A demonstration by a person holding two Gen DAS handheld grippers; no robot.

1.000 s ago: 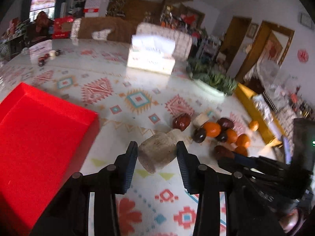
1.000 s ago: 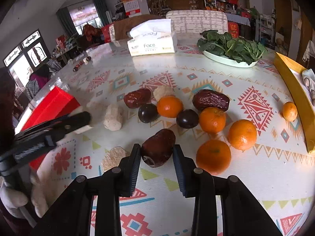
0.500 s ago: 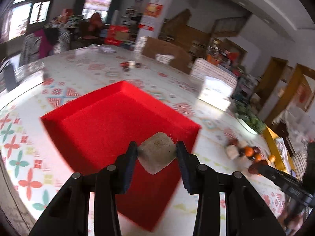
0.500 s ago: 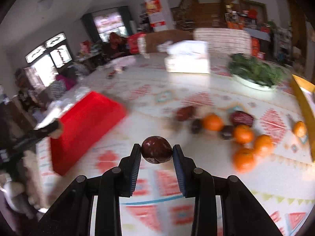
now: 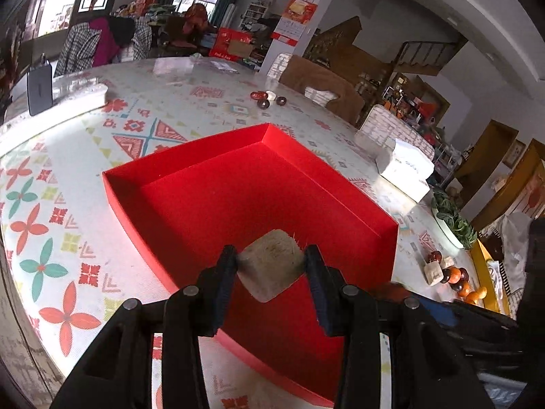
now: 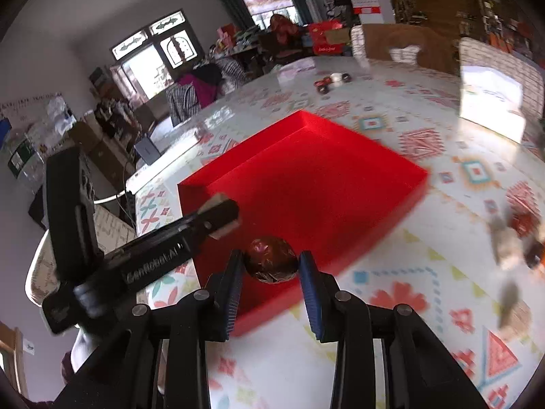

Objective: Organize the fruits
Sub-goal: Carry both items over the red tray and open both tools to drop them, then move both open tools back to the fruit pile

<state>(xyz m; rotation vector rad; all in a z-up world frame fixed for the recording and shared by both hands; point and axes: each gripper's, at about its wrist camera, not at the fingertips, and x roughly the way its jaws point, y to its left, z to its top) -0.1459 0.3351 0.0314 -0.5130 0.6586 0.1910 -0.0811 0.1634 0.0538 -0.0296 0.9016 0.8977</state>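
Both wrist cams look steeply down, close over the red tray (image 5: 238, 184) (image 6: 306, 177): left from its near corner, right from beside it. Shared: tray, table.

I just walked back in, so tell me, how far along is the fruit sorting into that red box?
Barely begun. Done: nothing; the red box shows only bare floor. In hand: the left tongs grip a pale beige chunk over the box, and the right tongs grip a dark red date at its near edge. Left: the pile of oranges and dark fruits far off on the table.
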